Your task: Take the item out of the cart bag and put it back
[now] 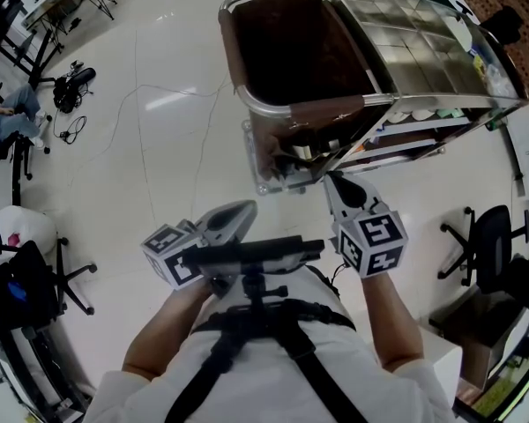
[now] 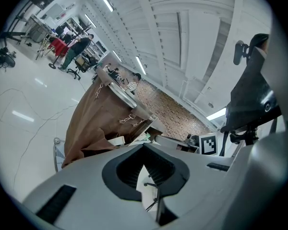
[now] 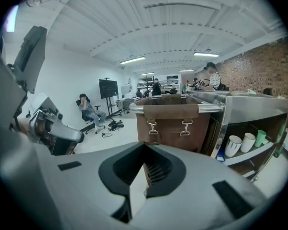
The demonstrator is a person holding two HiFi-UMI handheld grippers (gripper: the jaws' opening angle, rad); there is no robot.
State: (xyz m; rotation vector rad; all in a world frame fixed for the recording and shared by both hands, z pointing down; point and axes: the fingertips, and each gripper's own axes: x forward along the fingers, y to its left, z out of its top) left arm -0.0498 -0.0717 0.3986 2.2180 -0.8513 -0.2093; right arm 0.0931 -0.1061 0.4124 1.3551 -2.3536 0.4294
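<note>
Just in front of the cart bag (image 1: 322, 113), on its near side, both claws are held in the air above the white floor (image 1: 159, 148). The bag is brown and hangs open from the metal rail of a cart (image 1: 406, 33). Two metal clips (image 3: 151, 126) hang on its front wall. The inside of the bag is dark and no item can be made out there, so I cannot tell where the item lies; neither claw carries it. The right claw (image 1: 333, 181) is the one closer to the bag. Its tip points at the bag's near lower corner, near it but apart from it. Its jaws are pressed fully together, with nothing between them. The left claw (image 1: 247, 208) is further from the bag and points toward the bag's left side. Its jaws also meet at the tips and hold nothing. To the right of the bag, under the top of the cart, white cups (image 3: 241, 145) stand on a shelf. Well to the left of the bag, a black tangle of cables (image 1: 70, 86) lies on the floor. To the right of the bag and nearer to the person stands a black office chair (image 1: 489, 245)
</note>
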